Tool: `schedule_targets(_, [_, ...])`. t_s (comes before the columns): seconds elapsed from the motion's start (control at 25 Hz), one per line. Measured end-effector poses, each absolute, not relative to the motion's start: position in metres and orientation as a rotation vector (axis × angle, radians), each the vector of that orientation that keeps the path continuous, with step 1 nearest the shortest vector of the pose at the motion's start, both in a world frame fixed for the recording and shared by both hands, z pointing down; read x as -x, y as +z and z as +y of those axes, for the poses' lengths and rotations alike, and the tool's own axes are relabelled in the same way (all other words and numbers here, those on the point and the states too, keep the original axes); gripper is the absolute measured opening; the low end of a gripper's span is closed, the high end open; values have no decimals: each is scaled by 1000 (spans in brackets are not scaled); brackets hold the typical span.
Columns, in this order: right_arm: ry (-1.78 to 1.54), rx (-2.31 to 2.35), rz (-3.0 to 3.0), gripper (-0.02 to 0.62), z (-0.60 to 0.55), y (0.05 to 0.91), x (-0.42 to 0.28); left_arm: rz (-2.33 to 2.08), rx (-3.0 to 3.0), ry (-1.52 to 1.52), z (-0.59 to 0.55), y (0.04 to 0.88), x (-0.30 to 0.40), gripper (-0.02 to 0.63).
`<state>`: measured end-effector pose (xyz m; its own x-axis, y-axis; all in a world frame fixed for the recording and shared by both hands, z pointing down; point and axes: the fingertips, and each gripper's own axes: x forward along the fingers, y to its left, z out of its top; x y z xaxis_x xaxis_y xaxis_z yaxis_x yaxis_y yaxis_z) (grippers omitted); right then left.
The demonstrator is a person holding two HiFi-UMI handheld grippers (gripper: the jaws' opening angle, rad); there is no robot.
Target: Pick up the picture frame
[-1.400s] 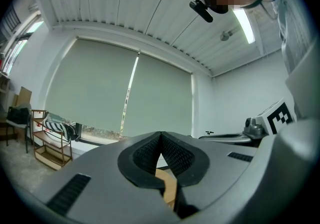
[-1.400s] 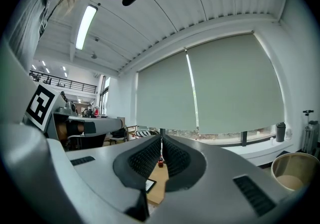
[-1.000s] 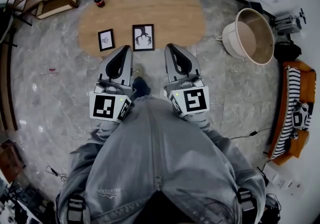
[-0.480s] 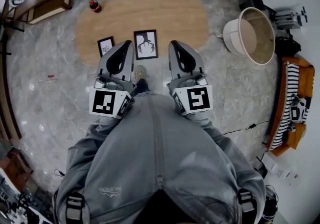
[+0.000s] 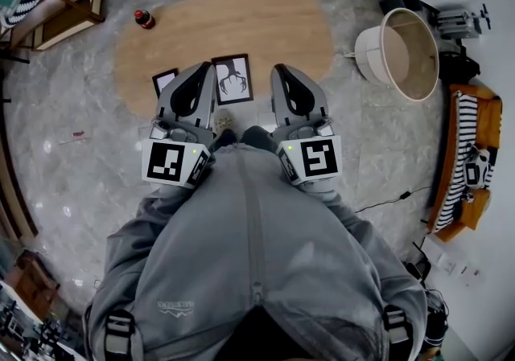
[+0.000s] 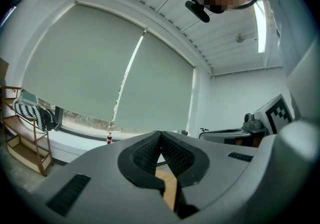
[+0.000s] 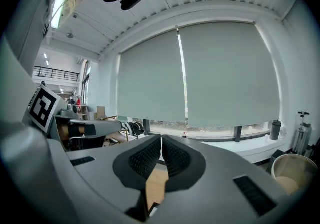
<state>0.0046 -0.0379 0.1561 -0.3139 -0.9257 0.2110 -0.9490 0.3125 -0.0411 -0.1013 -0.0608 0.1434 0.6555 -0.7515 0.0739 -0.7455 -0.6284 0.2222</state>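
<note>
Target is the picture frame with the black antler-like print. It sits at the near edge of the oval wooden board, about mid-length, and from overhead it shows in the gap between our two grippers. A smaller frame sits on the same near edge, further towards the board's left end, half covered by the left gripper. We can't tell from above whether either frame lies flat or is propped. Both claws are pinched together with nothing in them, left and right gripper alike, and their own views show only bare wood under the closed pads. Neither touches the frame yet. Our read on handling: light, rigid, thin black moulding, probably a glazed front, so it is slick on the face and won't tolerate a knock or a twist. We'd open up first, then take it across the moulding at mid-side with pads on front and back, staying off the glass centre. If it lies flat, one jaw has to get under the edge, which risks sliding it along the board. Containers: a round pale tub stands on the floor just off the board's right end and looks empty. A red-capped bottle of dark drink stands at the board's far left end, well clear of the frame.
</note>
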Motion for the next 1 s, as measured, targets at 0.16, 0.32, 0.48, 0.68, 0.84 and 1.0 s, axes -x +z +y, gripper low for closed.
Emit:
schedule_targets(0.16, [245, -1735, -2409, 32, -48, 159, -6, -1205, -2629, -35, -75, 149, 100, 17])
schedule_targets(0.32, [262, -1725, -2406, 32, -52, 164, -11, -1210, -2617, -35, -82, 153, 94, 17])
schedule_targets(0.48, [273, -1693, -2415, 32, -64, 164, -14, -1230, -2605, -24, -92, 151, 91, 17])
schedule_targets(0.68, [274, -1652, -2438, 32, -81, 168, -10, -1255, -2599, -6, -108, 153, 92, 17])
schedule_targets(0.84, [298, -1616, -2447, 32, -87, 181, -8, -1270, -2576, 10, -116, 163, 92, 17])
schedule_targets(1.0, [356, -1612, -2437, 32, -93, 198, -12, -1273, -2551, 47, -125, 179, 90, 17])
